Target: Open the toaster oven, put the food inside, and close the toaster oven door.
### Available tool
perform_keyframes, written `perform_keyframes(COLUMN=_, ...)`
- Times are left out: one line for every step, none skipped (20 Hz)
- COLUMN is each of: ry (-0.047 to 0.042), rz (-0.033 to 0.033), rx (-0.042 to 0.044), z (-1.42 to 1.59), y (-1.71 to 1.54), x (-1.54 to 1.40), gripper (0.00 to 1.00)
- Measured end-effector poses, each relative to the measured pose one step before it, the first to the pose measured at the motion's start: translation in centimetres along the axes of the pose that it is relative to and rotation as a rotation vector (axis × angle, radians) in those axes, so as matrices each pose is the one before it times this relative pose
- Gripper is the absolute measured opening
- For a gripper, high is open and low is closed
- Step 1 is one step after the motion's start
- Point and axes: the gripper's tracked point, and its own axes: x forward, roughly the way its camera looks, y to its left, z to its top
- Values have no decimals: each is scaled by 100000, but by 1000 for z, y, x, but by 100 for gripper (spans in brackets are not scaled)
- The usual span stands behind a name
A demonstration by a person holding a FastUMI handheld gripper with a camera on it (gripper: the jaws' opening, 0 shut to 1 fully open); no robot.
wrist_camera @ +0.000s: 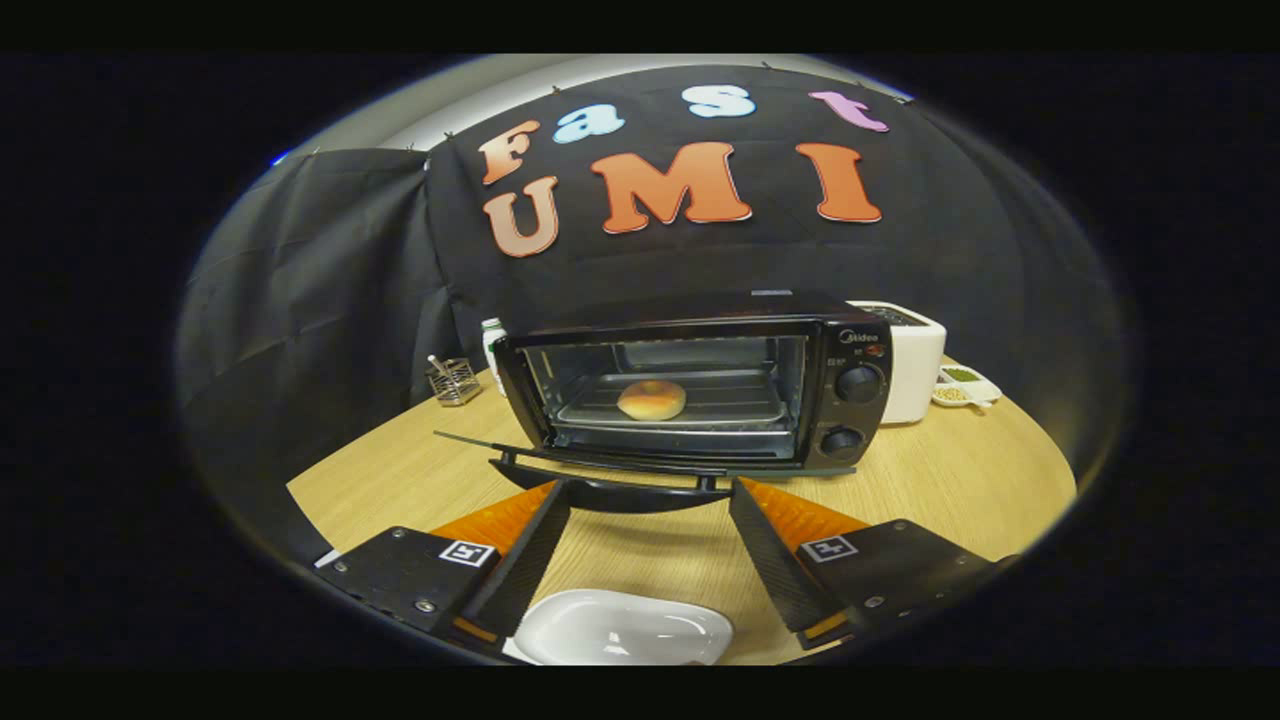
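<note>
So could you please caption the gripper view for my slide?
Open gripper at the handle of the lowered oven door, bun already on the tray.

"Midea" on toaster oven (690,385)

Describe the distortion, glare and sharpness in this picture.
Gripper view: fisheye bends the table edge into a curve; the toaster oven and bun look sharp; soft glare on the white dish between the open claw fingers; booth wall stays dim.
</note>
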Motion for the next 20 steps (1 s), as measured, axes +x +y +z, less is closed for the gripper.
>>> perform_keyframes(ry=-618, rz=455, rx=767, z=535, y=-32, x=183, gripper=96)
perform_keyframes(ry=-885, rz=470, rx=755, z=550, y=-125, x=209, gripper=96)
perform_keyframes(ry=-776, rz=305, rx=637, z=550, y=-13, x=254, gripper=96)
perform_keyframes(ry=-541, rz=166, rx=255, z=514, y=-21, x=294, gripper=96)
perform_keyframes(ry=-519, rz=68, rx=-197, z=484, y=-112, x=215, gripper=96)
perform_keyframes(ry=-838, rz=-12, rx=-64, z=587, y=-104, x=263, gripper=96)
perform_keyframes(ry=-946, rz=172, rx=234, z=571, y=-143, x=430, gripper=96)
perform_keyframes(ry=-743, rz=203, rx=766, z=581, y=-74, x=392, gripper=96)
perform_keyframes(ry=-715, rz=274, rx=341, z=554, y=-90, x=483, gripper=96)
perform_keyframes(ry=-1029, rz=24, rx=154, z=654, y=-221, x=501, gripper=96)
perform_keyframes(ry=-1331, rz=-293, rx=-202, z=653, y=-172, x=549, gripper=96)
perform_keyframes(ry=-1628, rz=-776, rx=-759, z=686, y=-289, x=612, gripper=96)
perform_keyframes(ry=-1526, rz=-1113, rx=-1509, z=656, y=-246, x=714, gripper=96)
perform_keyframes(ry=-1071, rz=-1547, rx=-2622, z=433, y=-305, x=722, gripper=96)
perform_keyframes(ry=-104, rz=-1674, rx=-2407, z=312, y=-174, x=706, gripper=95)
perform_keyframes(ry=-288, rz=-474, rx=-1638, z=304, y=232, x=531, gripper=95)
perform_keyframes(ry=190, rz=-2334, rx=-1483, z=121, y=-106, x=400, gripper=95)
perform_keyframes(ry=543, rz=-526, rx=-1695, z=-22, y=-53, x=-141, gripper=95)
perform_keyframes(ry=-470, rz=-374, rx=-759, z=137, y=-20, x=-36, gripper=95)
perform_keyframes(ry=-646, rz=18, rx=-648, z=183, y=21, x=-172, gripper=95)
